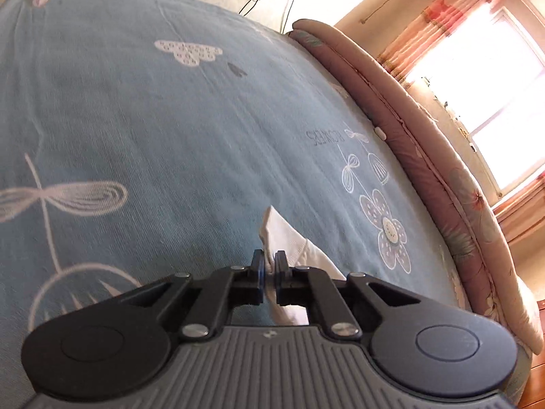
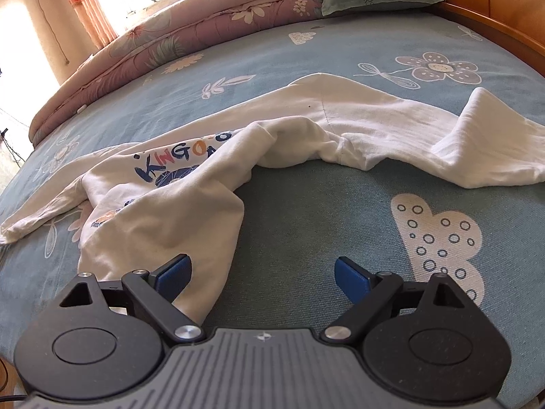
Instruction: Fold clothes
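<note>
Here I see a blue bedsheet (image 2: 289, 221); beside the white shirt (image 2: 163, 218) my right gripper (image 2: 262, 276) gapes wide, my left gripper (image 1: 269, 274) pinches a mostly hidden white cloth (image 1: 282, 235).

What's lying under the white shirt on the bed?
The white shirt lies crumpled on the blue flower-print bedsheet, covering part of the print. Anything else beneath its folds is hidden.

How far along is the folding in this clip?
Barely started. Nothing looks folded: the white shirt lies crumpled on the blue bedsheet, sleeves sprawled. In hand: the left tongs are shut on a bit of white cloth. The right tongs are open and empty. Spreading flat and every fold remain.
</note>
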Motion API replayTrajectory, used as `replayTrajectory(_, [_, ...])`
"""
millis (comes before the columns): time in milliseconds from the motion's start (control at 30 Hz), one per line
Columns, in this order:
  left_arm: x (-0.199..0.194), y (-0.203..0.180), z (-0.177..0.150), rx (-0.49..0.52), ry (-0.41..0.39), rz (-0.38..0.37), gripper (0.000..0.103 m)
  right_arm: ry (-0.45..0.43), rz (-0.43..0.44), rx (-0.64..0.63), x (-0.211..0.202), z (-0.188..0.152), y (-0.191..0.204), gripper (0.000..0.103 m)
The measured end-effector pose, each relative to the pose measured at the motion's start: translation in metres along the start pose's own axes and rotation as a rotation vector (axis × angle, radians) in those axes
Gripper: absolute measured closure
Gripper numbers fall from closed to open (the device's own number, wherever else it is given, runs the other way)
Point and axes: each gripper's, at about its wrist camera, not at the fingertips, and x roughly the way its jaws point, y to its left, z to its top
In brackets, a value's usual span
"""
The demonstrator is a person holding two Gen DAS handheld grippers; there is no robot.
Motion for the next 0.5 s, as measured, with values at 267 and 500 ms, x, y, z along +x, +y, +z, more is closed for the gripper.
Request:
replayTrajectory(267, [-0.016, -0.008, 0.002, 0.186, 0.062, 0.12, 0.088, -0.001, 0.023, -0.018, -0.002, -0.001, 0.005, 0.009])
replayTrajectory(500, [-0.026, -0.069, -0.047, 0.408, 0.137, 0.013, 0.068, -0.02, 0.032, -0.041, -0.009, 0.004, 0.001, 0.009])
